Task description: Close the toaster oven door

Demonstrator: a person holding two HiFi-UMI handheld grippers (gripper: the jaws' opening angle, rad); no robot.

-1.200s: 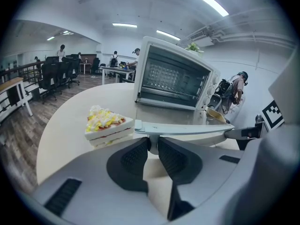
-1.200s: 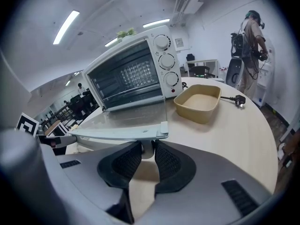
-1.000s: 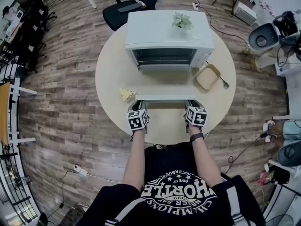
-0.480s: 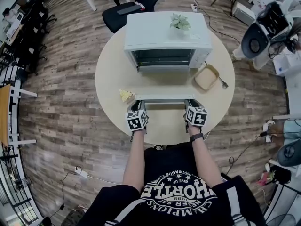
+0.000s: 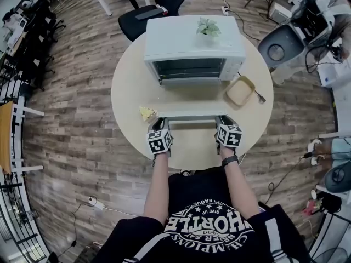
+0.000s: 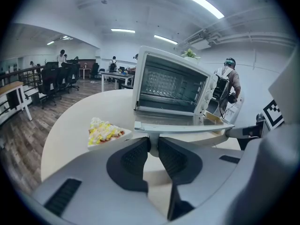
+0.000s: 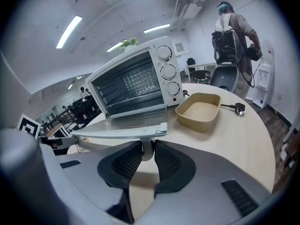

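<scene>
**Gripping the open door by its handle, one tool at each end**

Standing at a round, pale surface [image 5: 131,81], with the toaster oven [image 5: 192,45] at the far middle and its front facing this way. Door [image 7: 133,121] dropped fully open, lying about level out from the oven's lower edge and held clear above the surface. Door handle [image 5: 192,114] running along the door's near edge.

Clamping the left tool [image 6: 154,142] on the handle's left end, with both pads pressed against the short white post under the bar. Clamping the right tool [image 7: 148,148] the same way on the post at the right end. Both tools pointing forward and down, side by side at the near rim of the surface.

To the left of the door, just beyond the left tool, a wedge of food [image 5: 147,111] with yellow and white topping, resting on the surface. To the right of the door, beside the oven's knobs, an empty tan dish [image 5: 242,90], and next to it a black plug [image 5: 262,97]. On the oven's roof, a small potted plant [image 5: 208,26]. Beyond the surface, a black office chair [image 5: 159,4] on the wooden floor.
</scene>
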